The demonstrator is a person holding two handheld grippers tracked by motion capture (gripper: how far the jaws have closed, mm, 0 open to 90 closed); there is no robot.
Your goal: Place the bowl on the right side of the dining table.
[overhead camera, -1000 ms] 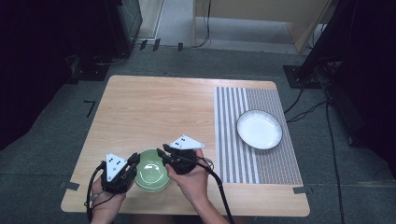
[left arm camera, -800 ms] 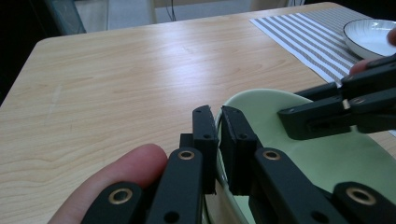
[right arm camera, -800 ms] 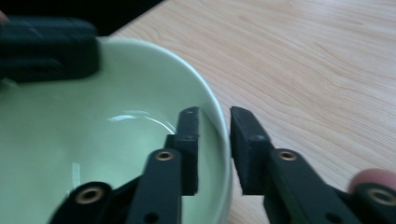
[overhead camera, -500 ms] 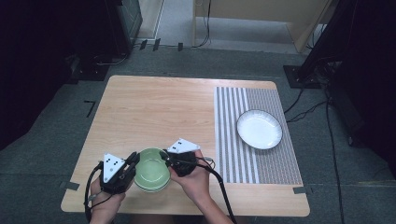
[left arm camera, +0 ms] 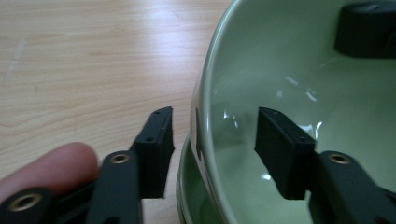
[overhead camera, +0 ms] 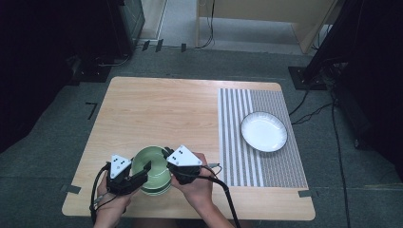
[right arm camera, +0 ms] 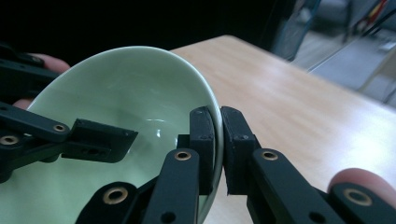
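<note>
A green bowl [overhead camera: 153, 166] rests in a second green bowl [left arm camera: 186, 198] near the table's front edge. My right gripper [right arm camera: 218, 140] is shut on the upper bowl's [right arm camera: 121, 93] right rim, one jaw inside and one outside. My left gripper [left arm camera: 215, 140] has just been opening; its jaws straddle the left rim [left arm camera: 205, 93] with a gap on each side and do not press on it. Seen from above, the left gripper [overhead camera: 144, 170] and right gripper [overhead camera: 167, 156] face each other across the bowl.
A white plate [overhead camera: 263, 131] lies on a striped mat [overhead camera: 237, 142] at the right of the wooden table [overhead camera: 157, 109]. Dark stands and cables stand on the floor around the table. The front edge runs just below my hands.
The left jaws have opened off the bowl's rim. The right jaws have closed onto the opposite rim, and the upper bowl now sits slightly tilted.
</note>
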